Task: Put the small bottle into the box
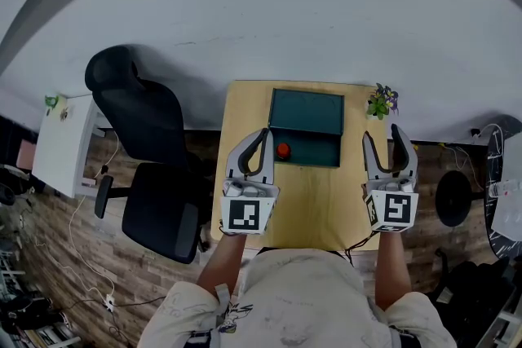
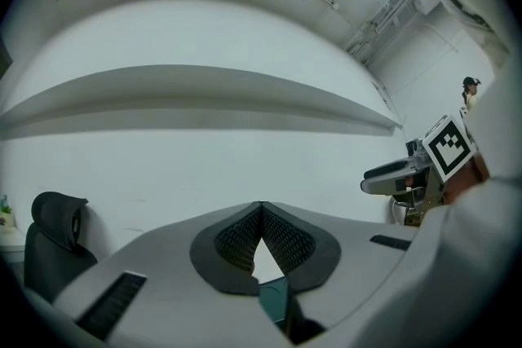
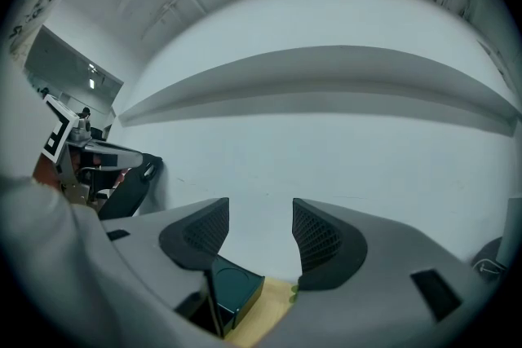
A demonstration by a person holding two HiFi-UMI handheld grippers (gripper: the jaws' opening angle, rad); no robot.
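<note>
Head view, table: your wooden table sits mid-frame, with a black office chair off its left side and a little potted plant on its upper right corner.
Head view, box: the dark green box is at the top centre of the table, lid standing open behind it.
Head view, small bottle: the small bottle is just a tiny red-orange blob at the left end inside the box. It's too small to make out more.
Head view, grippers: your left gripper has its tips just left of that blob. Your right gripper is over at the box's right, below the plant.
Left gripper view, jaws: the left gripper has its tips pressed together with nothing pinched. A slice of the box shows at the bottom.
Right gripper view, jaws: the right gripper has its jaws apart and empty. A box corner and a strip of table show bottom centre.
</note>
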